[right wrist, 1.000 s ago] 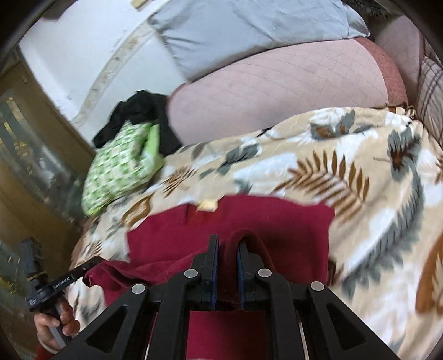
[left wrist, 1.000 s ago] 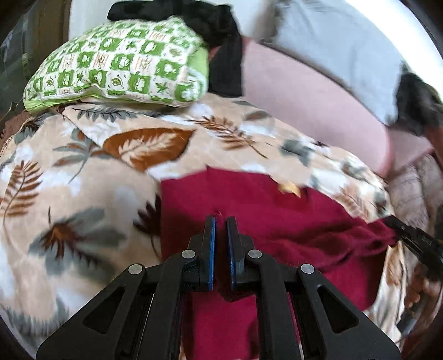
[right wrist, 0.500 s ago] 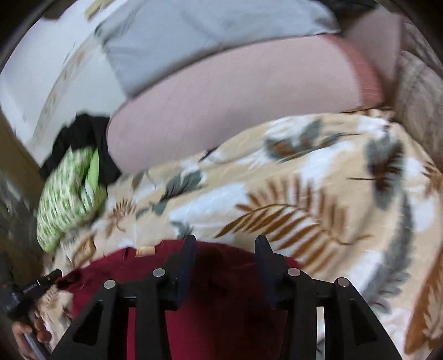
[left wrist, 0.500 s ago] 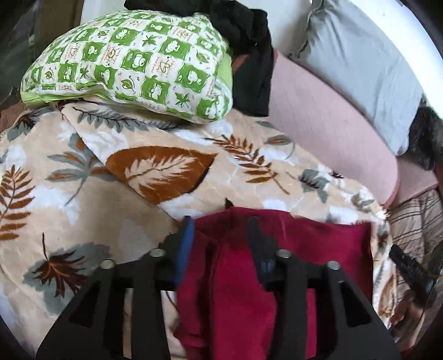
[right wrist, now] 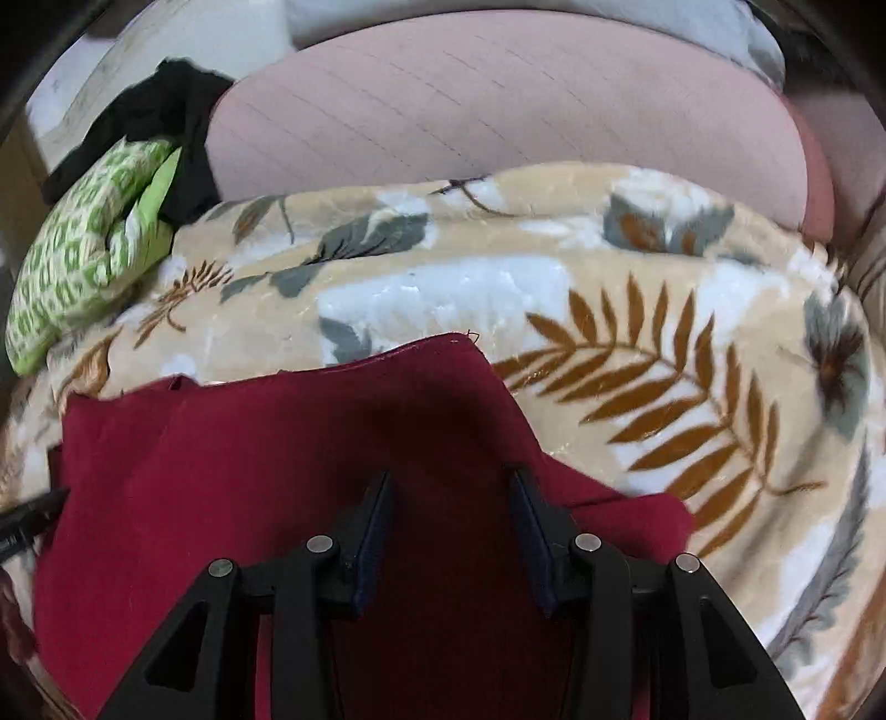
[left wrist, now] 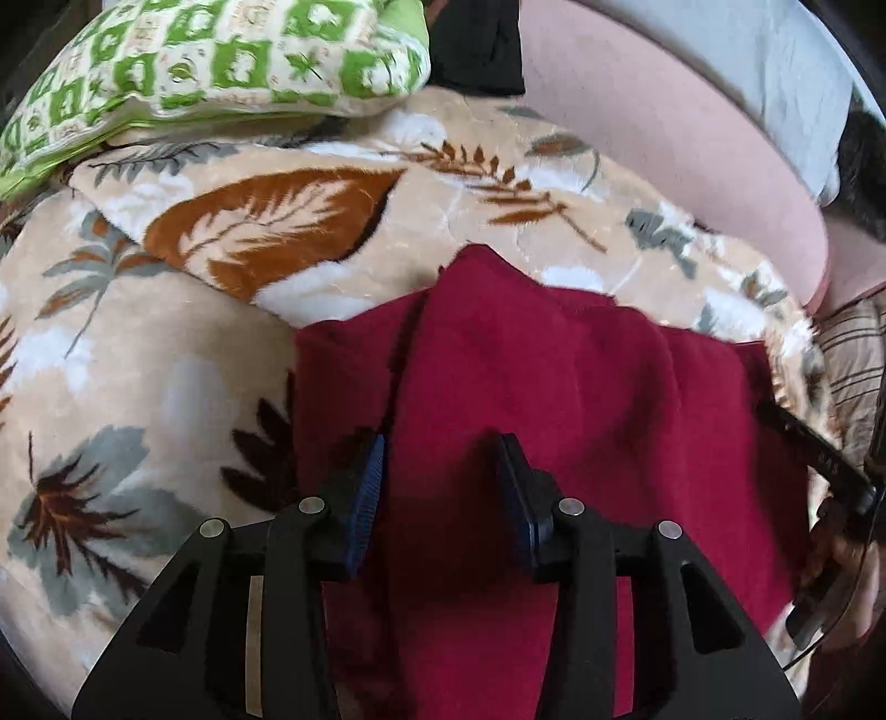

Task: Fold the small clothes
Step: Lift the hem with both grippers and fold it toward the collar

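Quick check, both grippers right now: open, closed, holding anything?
Left gripper: open, holding nothing, over the red garment.
Right gripper: open, holding nothing, over the same garment.

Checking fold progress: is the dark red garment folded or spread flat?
Folded: the dark red garment has one layer lapped over another on the leaf-print blanket.

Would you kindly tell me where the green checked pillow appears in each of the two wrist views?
Left wrist view: the pillow fills the top left corner, resting on the leaf blanket.
Right wrist view: the pillow sits at the far left edge, about mid-height, seen end on.
Shared landmark: the black garment lies right beside the pillow in both, at its right end in the left view, above it in the right view.
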